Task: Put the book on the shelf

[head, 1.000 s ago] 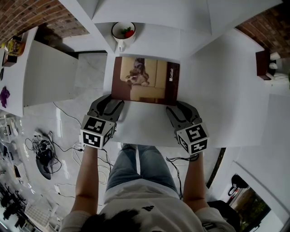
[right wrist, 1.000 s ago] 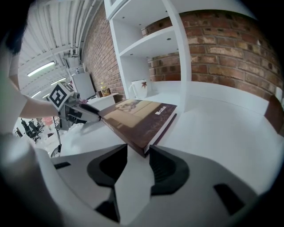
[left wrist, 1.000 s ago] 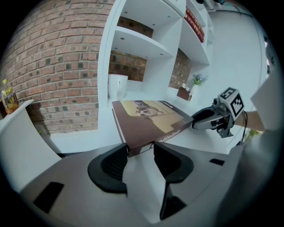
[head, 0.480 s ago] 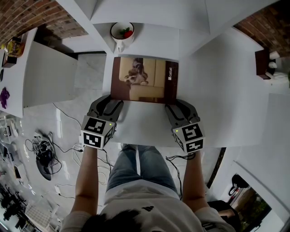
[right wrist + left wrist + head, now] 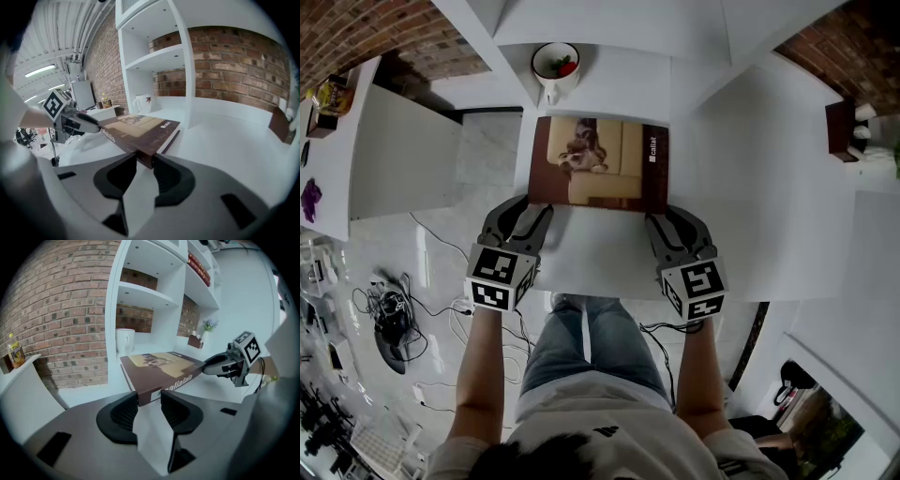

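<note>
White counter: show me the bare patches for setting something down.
Widest bare patch: white counter right of the flat brown book, up to the small brown box. A bare strip along the near edge, between the left gripper and right gripper, whose jaws are closing round the book's corners. Crowded behind, by the white mug.

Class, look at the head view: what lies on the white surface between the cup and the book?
Nothing. The head view shows bare white surface between the cup and the book.
</note>
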Tool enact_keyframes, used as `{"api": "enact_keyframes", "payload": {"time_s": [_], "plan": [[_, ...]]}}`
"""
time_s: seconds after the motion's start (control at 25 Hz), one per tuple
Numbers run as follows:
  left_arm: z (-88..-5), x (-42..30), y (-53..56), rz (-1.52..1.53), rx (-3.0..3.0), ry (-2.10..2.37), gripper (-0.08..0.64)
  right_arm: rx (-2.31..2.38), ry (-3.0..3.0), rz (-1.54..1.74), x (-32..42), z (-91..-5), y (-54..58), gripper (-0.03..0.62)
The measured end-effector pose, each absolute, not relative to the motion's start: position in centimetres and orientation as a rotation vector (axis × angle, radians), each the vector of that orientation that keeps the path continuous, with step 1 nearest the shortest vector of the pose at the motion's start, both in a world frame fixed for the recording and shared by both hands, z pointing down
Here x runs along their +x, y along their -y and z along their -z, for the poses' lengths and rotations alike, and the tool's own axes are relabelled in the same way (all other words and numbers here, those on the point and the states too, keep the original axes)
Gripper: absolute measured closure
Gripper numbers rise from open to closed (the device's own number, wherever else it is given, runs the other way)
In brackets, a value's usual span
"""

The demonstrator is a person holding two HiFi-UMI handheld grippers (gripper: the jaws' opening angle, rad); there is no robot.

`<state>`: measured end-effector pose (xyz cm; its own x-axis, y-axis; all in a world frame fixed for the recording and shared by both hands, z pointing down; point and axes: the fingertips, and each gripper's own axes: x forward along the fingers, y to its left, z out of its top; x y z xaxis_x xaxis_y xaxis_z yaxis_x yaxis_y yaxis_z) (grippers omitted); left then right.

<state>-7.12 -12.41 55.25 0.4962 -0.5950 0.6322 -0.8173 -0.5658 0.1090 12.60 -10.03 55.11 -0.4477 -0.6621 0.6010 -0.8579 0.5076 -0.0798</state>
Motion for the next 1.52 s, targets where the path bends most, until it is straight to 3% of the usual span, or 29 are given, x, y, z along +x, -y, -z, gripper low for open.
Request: {"api": "enact_keyframes", "payload": {"time_s": [1.52], "plan": [[-39.6,-7.2,6.3,-0.474,2.645,1.273,0.403,1.563,2.326,-0.235,12.5,-39.1,2.2,0.477]]}}
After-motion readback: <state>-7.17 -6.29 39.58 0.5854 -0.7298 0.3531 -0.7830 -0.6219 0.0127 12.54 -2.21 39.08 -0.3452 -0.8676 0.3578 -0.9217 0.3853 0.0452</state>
